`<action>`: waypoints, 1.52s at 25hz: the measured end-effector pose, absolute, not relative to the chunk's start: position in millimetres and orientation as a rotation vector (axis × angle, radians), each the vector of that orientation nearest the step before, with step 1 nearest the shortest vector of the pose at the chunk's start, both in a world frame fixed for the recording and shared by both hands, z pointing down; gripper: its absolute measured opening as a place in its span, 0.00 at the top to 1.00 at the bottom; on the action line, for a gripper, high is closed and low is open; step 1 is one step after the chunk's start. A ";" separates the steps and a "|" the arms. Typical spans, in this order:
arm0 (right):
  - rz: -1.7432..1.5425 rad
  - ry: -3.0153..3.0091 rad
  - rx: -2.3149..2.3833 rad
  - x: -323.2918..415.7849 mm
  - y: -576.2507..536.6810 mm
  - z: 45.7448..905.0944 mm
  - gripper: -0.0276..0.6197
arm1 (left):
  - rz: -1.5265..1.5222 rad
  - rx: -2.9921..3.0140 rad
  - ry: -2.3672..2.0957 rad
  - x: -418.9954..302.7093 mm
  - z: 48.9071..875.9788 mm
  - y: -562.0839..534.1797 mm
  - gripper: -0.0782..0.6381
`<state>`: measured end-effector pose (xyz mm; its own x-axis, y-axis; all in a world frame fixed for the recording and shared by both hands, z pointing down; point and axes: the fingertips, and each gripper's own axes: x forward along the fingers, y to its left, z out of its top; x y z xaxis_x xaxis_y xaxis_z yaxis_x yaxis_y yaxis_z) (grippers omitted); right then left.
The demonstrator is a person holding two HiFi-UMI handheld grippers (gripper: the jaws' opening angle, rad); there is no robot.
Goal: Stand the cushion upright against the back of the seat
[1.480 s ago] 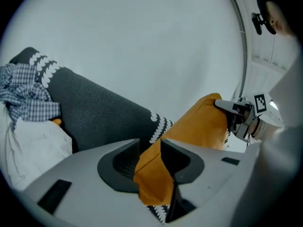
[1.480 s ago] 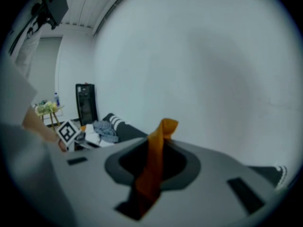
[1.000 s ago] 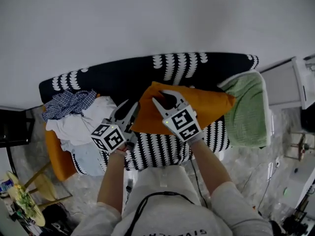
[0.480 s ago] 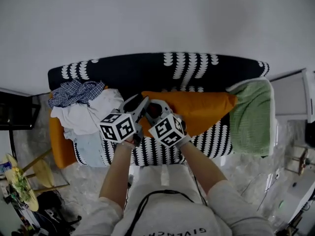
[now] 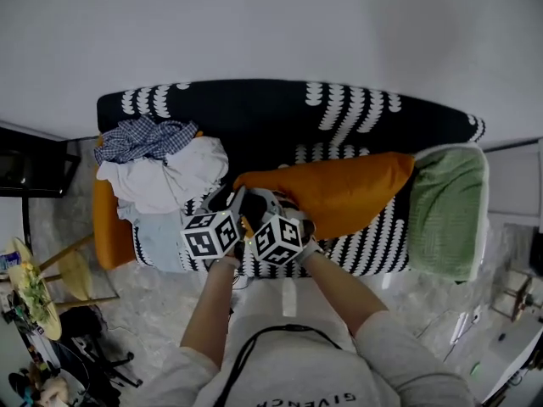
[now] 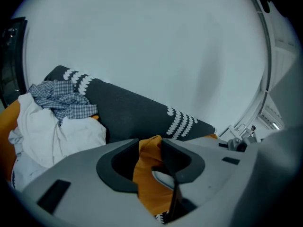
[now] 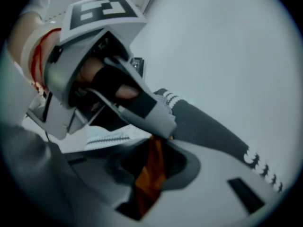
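Home: patterned sofa (image 5: 254,113), heaped laundry (image 5: 170,175)

Cushion (image 5: 344,189) along the sofa (image 5: 254,117) seat, gripped at its left end.

The cushion lies across the seat's middle and right, just before the backrest. A heap of clothes (image 5: 165,172) sits on the seat to its left, and a folded cloth (image 5: 448,206) drapes over the sofa's right arm. My left hand-held gripper (image 5: 227,202) and right hand-held gripper (image 5: 270,202) stand side by side at the near edge, each clamping the cushion's left corner.

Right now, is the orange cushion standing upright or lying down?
Lying down: the cushion stretches lengthwise along the seat, its corner pinched by the left tool and right tool.
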<state>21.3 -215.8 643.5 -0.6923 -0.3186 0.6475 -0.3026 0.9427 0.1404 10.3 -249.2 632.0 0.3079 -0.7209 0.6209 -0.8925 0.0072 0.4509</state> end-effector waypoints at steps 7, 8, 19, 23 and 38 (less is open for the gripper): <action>-0.164 -2.373 0.452 19.3 -201.7 646.4 0.83 | 0.049 1.647 -1.432 1.2 643.1 -230.4 0.63; -0.174 -2.373 0.444 18.8 -199.6 646.6 0.83 | 0.026 1.636 -1.413 1.2 643.6 -229.1 0.63; -0.266 -2.318 0.245 19.9 -154.1 648.3 0.56 | -0.040 1.616 -1.324 5.2 640.6 -207.3 0.72; -0.283 -2.339 0.232 30.2 -149.1 635.4 0.56 | -0.031 1.603 -1.343 3.1 643.4 -201.8 0.73; 0.264 -2.189 1.004 289.1 -266.2 611.6 0.55 | 0.030 1.582 -1.418 -2.8 648.4 -183.5 0.75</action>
<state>289.1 -266.2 611.6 -0.4518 -0.5843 0.6741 -0.7278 0.6784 0.1002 -2.8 -183.5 648.4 0.3199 -0.7462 0.5839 -0.7704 0.1539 0.6187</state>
